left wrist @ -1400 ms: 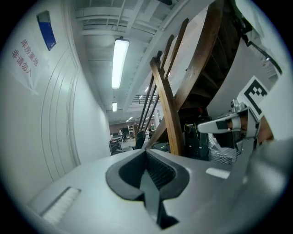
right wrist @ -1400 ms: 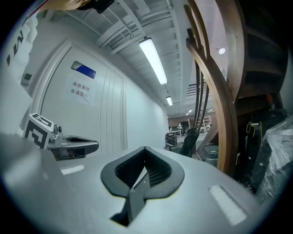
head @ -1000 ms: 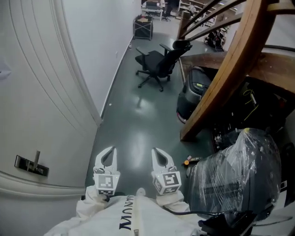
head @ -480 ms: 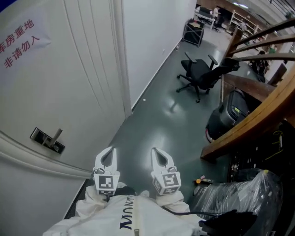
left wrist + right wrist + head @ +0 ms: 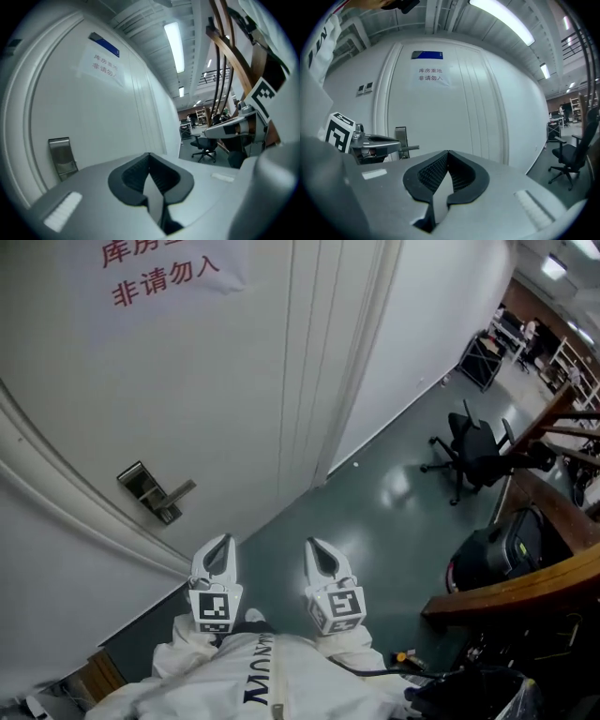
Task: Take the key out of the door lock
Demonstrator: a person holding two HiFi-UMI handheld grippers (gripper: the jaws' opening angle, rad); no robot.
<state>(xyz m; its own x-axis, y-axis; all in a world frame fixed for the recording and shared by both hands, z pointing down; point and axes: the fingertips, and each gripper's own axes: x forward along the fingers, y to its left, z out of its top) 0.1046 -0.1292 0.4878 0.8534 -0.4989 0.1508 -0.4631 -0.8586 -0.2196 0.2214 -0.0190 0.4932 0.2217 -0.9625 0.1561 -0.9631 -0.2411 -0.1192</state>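
Note:
A white door [image 5: 216, 381] fills the left of the head view. On it is a metal lock plate [image 5: 148, 489] with a lever handle [image 5: 178, 492]; I cannot make out a key in it. My left gripper [image 5: 225, 539] and right gripper [image 5: 310, 543] are held side by side low in the picture, short of the door, both shut and empty. In the left gripper view the shut jaws [image 5: 149, 153] point past the lock plate [image 5: 61, 157], which lies to their left. The right gripper view shows shut jaws [image 5: 448, 152], the lock plate [image 5: 401, 136] and the left gripper [image 5: 370, 140] beside it.
A paper sign with red characters [image 5: 164, 277] hangs on the door. To the right, on the dark green floor, stand a black office chair [image 5: 473, 451] and a black machine [image 5: 497, 554]. A wooden stair rail [image 5: 525, 587] crosses the lower right corner.
The head view has swung left toward the door: lock plate and sign moved toward the picture's middle, chair and stair rail slid right. Both grippers keep their place, shut.

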